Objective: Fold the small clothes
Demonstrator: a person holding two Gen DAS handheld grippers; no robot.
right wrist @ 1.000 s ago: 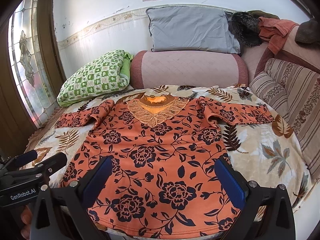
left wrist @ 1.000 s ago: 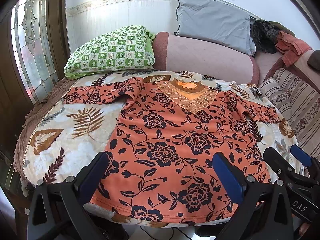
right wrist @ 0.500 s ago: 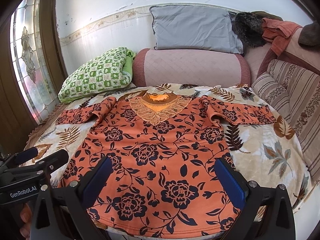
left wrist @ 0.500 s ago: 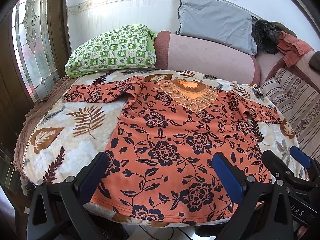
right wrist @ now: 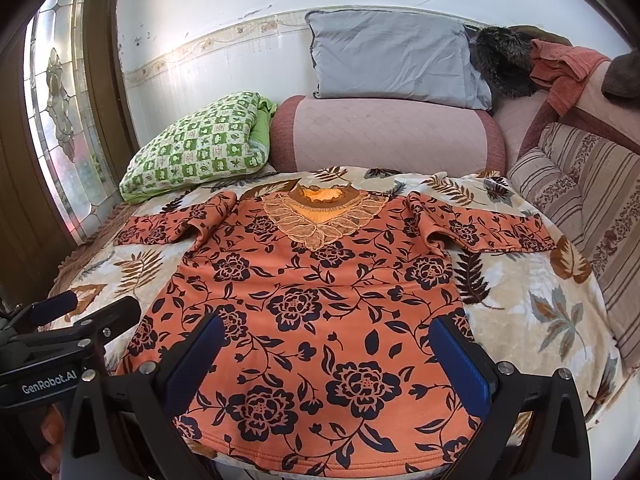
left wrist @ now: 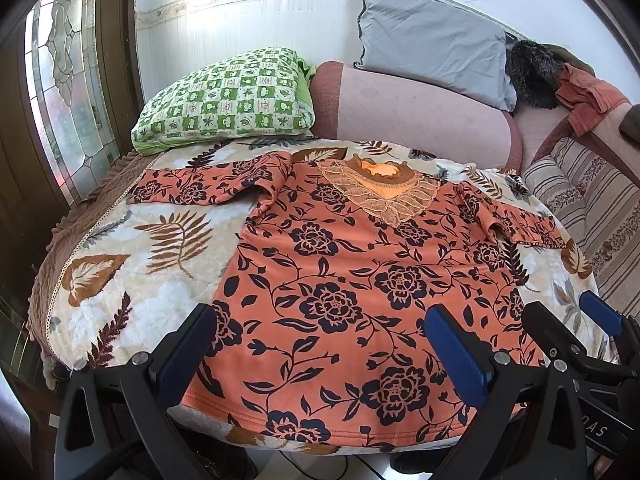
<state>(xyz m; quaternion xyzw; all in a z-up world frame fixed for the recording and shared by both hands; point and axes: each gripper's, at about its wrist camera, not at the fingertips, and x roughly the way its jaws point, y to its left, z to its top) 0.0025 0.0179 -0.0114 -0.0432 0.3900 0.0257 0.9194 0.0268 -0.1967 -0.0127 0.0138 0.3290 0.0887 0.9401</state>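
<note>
Orange floral top (left wrist: 352,280) unmoved, flat — both tools (left wrist: 320,356) (right wrist: 328,364) still wide open, empty.

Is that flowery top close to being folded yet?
Not yet. Done: the orange top with dark flowers lies flat, both sleeves out, on the leaf-print blanket. In hand: nothing; the left gripper and right gripper hover open near its hem. Every fold remains.

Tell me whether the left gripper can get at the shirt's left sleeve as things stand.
Probably yes. The left gripper hangs open over the hem of the orange floral shirt, and the sleeve lies flat on the blanket with nothing on it or across the way.
</note>
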